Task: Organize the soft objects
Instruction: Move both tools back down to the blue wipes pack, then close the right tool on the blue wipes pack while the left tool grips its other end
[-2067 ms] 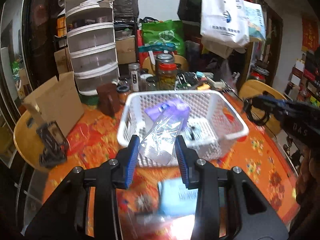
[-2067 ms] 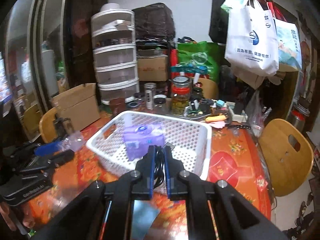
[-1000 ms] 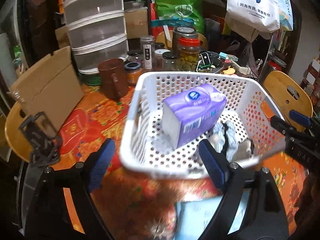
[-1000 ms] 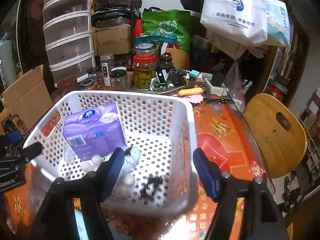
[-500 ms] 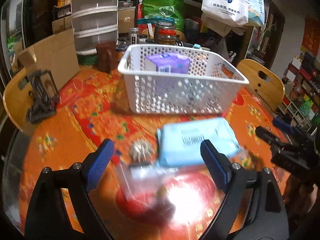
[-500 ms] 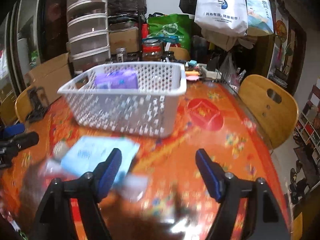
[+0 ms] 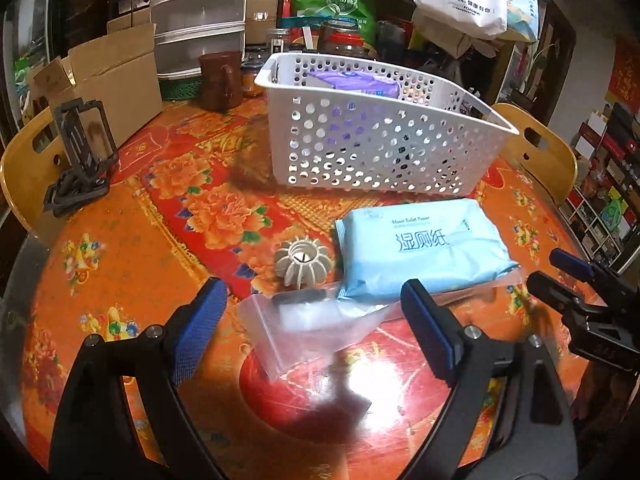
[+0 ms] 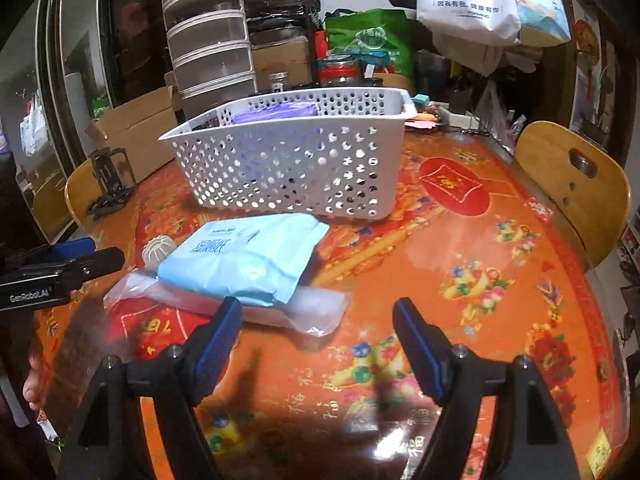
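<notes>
A white perforated basket (image 7: 384,152) (image 8: 288,168) stands on the table with a purple tissue pack (image 7: 352,82) (image 8: 276,114) inside. In front of it lies a light blue wet-wipe pack (image 7: 420,252) (image 8: 244,258), partly on a clear plastic bag (image 7: 316,328) (image 8: 248,308). A small white ribbed object (image 7: 302,262) (image 8: 158,250) sits beside the pack. My left gripper (image 7: 316,328) is open and empty, just above the clear bag. My right gripper (image 8: 316,340) is open and empty, to the right of the pack.
The table has an orange floral cloth (image 8: 460,280). A black stand (image 7: 80,156), cardboard box (image 7: 108,80), brown mug (image 7: 220,80), stacked clear drawers (image 7: 198,20) and jars stand at the back. Wooden chairs (image 8: 572,184) (image 7: 532,148) flank the table.
Both grippers were shut on items over the basket, opened there, then pulled back and down toward the near table. They now hover open near the blue pack and clear bag.
</notes>
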Motion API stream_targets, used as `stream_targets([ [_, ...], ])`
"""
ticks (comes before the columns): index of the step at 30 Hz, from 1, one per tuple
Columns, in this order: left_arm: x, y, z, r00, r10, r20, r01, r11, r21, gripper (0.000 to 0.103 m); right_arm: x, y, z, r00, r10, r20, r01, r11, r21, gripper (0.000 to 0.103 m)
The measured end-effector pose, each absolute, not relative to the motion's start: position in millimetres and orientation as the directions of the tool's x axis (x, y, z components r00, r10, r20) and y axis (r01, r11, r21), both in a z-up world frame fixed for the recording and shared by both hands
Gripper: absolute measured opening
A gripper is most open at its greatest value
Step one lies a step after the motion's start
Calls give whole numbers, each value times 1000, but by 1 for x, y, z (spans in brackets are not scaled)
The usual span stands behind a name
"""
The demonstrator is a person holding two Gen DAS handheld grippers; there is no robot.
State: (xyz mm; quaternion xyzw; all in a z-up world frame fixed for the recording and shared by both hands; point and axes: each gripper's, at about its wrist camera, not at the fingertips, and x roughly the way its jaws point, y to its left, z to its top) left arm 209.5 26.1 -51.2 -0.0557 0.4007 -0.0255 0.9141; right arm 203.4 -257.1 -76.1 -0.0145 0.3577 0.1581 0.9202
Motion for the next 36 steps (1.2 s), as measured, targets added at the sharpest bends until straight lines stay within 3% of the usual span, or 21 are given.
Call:
stream_targets([
  [4,211,27,-58,675,-97,-731,11,992,-122,86,205,-253,-77,683,308,-662,-327,940,100,75],
  [6,211,25,-60,676,-119,-727,22,990,-141,73,205,-250,-76,681,319,-659,-339,935,102,72],
  [9,212,18,-64,667,-160,-727,67,986,-155,64,208,-243,-76,668,332,-666,-365,926,96,65],
  [18,220,-5,-73,646,-215,-733,143,977,-160,47,218,-230,-84,633,364,-683,-412,906,100,54],
  [36,252,-7,-96,582,-260,-770,179,965,-190,47,239,-217,-91,580,390,-716,-454,884,114,54],
])
